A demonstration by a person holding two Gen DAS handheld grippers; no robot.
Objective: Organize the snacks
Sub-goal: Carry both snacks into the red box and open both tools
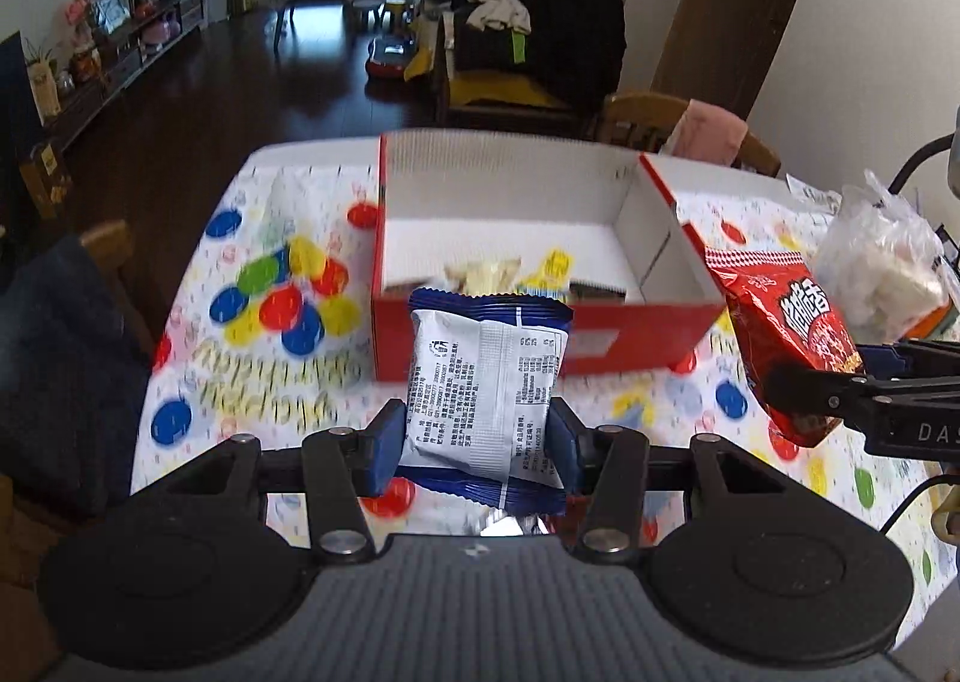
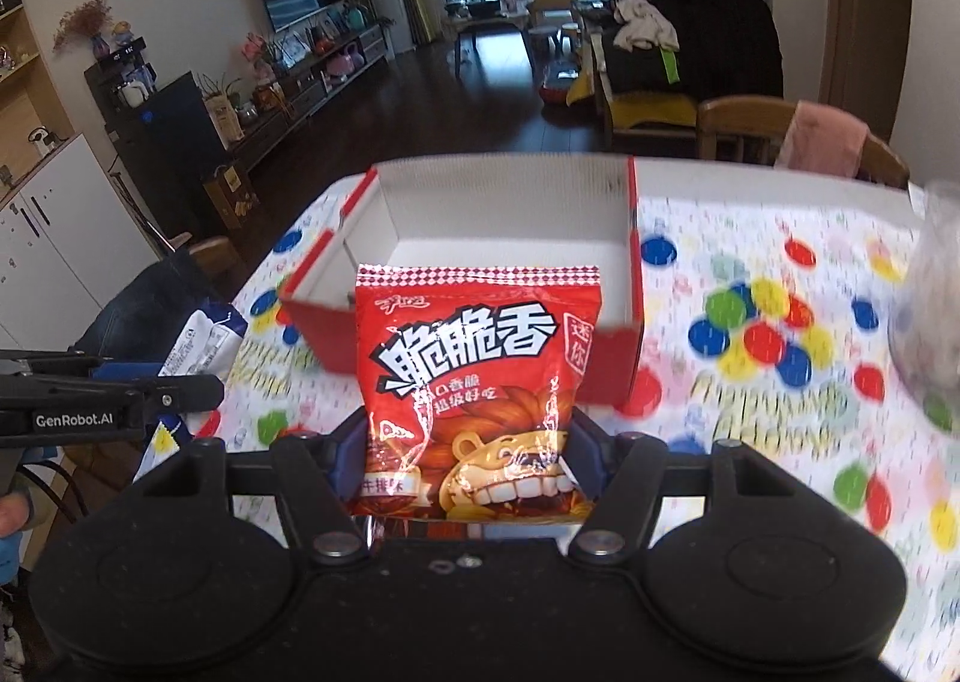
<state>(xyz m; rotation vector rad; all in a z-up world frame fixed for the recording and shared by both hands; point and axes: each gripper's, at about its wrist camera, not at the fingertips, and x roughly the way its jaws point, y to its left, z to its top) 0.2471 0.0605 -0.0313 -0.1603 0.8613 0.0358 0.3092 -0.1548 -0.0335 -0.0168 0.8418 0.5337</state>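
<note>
My left gripper is shut on a blue and white snack packet, held above the table just in front of the red cardboard box. The box is open, white inside, with a few wrapped snacks on its floor. My right gripper is shut on a red snack bag, held in front of the same box. The red bag also shows at the right of the left wrist view, and the blue packet at the left of the right wrist view.
The table wears a white cloth with coloured dots. A clear plastic bag of white items stands at the table's right. Wooden chairs stand behind the table, one with a pink cloth. A dark blue garment lies at the left edge.
</note>
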